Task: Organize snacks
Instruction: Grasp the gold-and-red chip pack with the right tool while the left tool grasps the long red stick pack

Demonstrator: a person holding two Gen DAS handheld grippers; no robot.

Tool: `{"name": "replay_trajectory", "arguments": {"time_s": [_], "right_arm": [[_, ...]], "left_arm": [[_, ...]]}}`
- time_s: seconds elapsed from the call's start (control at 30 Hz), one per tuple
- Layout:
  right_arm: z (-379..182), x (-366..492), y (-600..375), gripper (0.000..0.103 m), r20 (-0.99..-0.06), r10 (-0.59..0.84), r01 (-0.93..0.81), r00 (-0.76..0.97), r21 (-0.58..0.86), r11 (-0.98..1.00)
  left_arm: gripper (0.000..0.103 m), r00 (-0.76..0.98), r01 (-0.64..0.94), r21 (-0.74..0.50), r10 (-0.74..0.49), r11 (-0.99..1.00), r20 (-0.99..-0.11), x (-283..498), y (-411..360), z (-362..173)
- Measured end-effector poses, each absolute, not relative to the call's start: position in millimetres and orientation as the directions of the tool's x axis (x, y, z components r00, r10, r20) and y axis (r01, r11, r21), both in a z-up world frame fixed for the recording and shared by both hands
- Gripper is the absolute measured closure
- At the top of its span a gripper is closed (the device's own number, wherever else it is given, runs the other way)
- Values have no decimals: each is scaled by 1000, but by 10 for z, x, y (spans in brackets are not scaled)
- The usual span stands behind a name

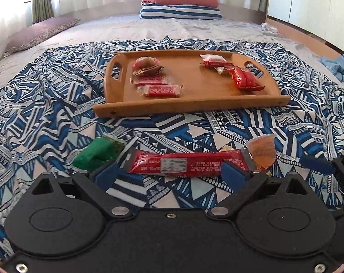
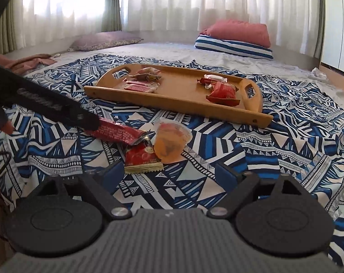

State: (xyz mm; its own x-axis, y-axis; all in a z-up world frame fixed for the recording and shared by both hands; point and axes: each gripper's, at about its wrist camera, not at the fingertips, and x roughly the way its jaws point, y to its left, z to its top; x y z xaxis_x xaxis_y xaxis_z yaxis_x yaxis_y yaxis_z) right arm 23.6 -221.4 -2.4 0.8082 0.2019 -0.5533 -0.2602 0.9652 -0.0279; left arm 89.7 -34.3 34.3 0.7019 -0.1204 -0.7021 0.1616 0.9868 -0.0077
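My left gripper point(image 1: 169, 174) is open just above the patterned cloth. A long red bar packet point(image 1: 188, 163) lies crosswise right beyond its blue tips, unpinched. A green packet point(image 1: 97, 153) sits to its left and an orange jelly cup point(image 1: 262, 152) to its right. My right gripper point(image 2: 169, 175) is open, low over the cloth. Just ahead of it are a small red packet point(image 2: 142, 159) and the jelly cup point(image 2: 169, 145). The wooden tray point(image 1: 194, 84) point(image 2: 181, 91) farther back holds several red snack packets in two groups.
The blue-and-white cloth point(image 1: 58, 118) covers a bed. Pillows point(image 1: 183, 2) lie at the far end, and curtains hang behind. The left gripper's black body point(image 2: 47, 100) crosses the right wrist view at left, over the red bar point(image 2: 117, 132). Blue fabric point(image 1: 337, 66) lies at the right edge.
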Motion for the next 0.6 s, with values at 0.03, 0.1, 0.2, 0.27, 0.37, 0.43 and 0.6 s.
{"name": "replay_trajectory", "arguments": {"time_s": [0.03, 0.1, 0.2, 0.27, 0.37, 0.43, 0.6], "right_arm": [[-37, 239, -2203, 9, -554, 205, -263, 807, -25, 965], [-59, 235, -2188, 9, -554, 220, -272, 803, -12, 962], [-85, 224, -2178, 10, -548, 242, -282, 801, 12, 959], [-105, 210, -2165, 10, -541, 240, -276, 806, 14, 961], [-122, 217, -2157, 10, -536, 240, -273, 809, 17, 962], [-128, 231, -2150, 10, -535, 243, -273, 809, 24, 962], [-142, 265, -2133, 10, -532, 245, -273, 811, 27, 962]], "left_arm": [[3, 702, 155, -7, -115, 988, -703, 920, -363, 321], [3, 695, 139, -18, -110, 990, -711, 977, -390, 283], [3, 671, 107, -81, -132, 991, -730, 1054, -371, 238], [2, 660, 76, -127, -145, 989, -737, 1103, -344, 216], [2, 657, 29, -143, -127, 989, -743, 1169, -342, 186], [0, 661, 22, -131, -113, 991, -742, 1205, -370, 166], [0, 666, 13, -81, -69, 997, -742, 1263, -453, 141]]}}
